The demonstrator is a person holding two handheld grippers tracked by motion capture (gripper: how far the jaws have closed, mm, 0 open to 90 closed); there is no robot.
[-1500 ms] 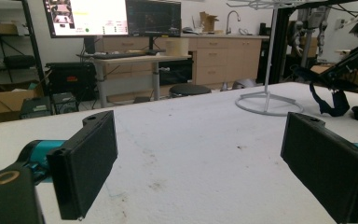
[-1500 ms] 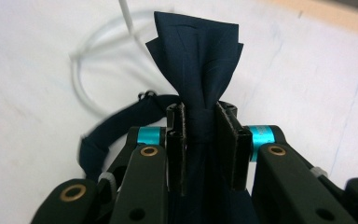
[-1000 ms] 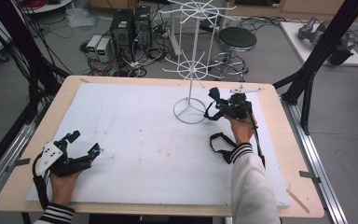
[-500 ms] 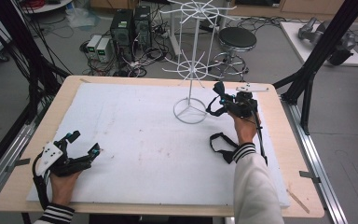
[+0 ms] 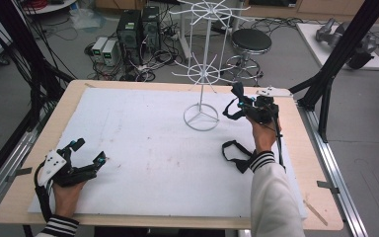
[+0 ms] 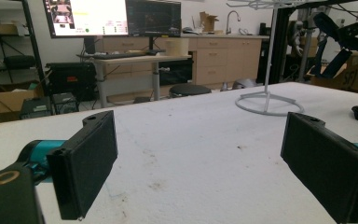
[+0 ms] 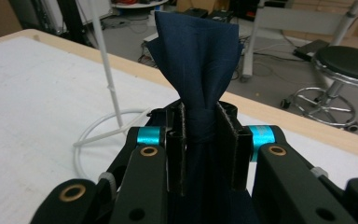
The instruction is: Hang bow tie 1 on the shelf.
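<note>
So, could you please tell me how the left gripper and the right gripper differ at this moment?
The left gripper has its fingers spread wide with nothing between them; the right gripper is shut on a dark blue cloth. The left lies low on the white mat near the front edge; the right is raised beside the white wire stand. Both are black, hand-held.

The dark blue strap (image 7: 197,51) is soft woven cloth, matt, with folds in it. The right hand-held gripper (image 7: 200,140) is black plastic with shiny blue metal parts and rough dark pads (image 7: 182,140). The left hand-held gripper (image 6: 205,158) has flat black jaws that look matt and smooth. The worktop (image 5: 296,128) is pale wood at the rim, and a white sheet (image 5: 143,143) on it looks rough and a bit stained. The white stand (image 5: 201,116) is thin wire with a smooth painted coat.
</note>
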